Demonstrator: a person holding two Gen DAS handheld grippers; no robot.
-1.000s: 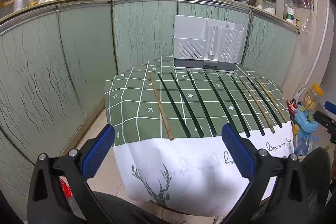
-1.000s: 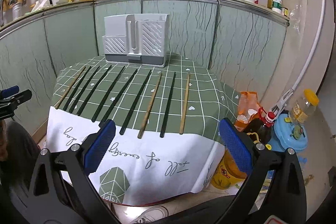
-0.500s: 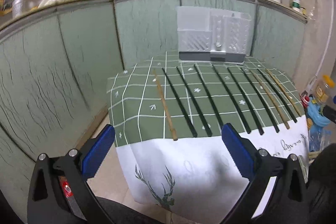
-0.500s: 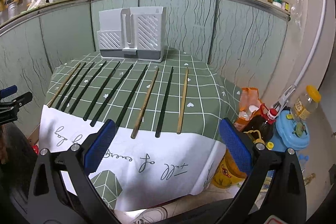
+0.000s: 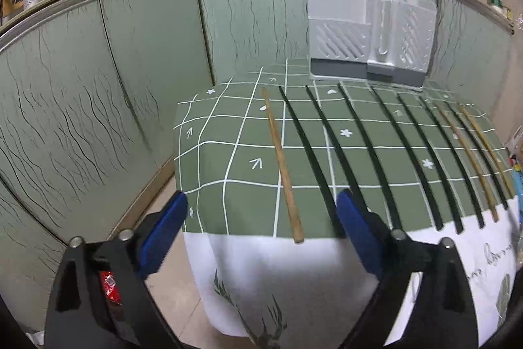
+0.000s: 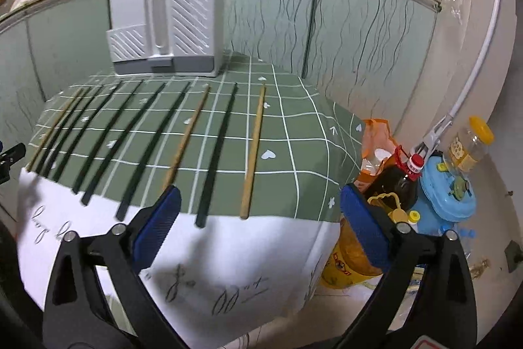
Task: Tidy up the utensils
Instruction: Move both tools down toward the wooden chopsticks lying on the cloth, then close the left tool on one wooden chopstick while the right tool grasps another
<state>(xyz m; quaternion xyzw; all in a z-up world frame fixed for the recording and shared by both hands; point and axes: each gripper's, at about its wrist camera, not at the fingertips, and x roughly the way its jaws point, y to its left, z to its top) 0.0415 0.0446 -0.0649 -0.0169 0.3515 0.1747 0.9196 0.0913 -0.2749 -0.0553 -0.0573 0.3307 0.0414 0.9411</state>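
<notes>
Both claws, left [image 5: 261, 226] and right [image 6: 258, 215], are closing with nothing inside yet. Line each up over one stick [image 5: 282, 167] end, then squeeze gently.

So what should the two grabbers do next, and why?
Probably lower each onto its nearest outer wooden chopstick: the left gripper frames one, the right gripper another. Both jaws are closing but hold nothing yet.

Seven dark chopsticks [image 6: 218, 149], perhaps; three wooden chopsticks [image 6: 253, 149].
</notes>
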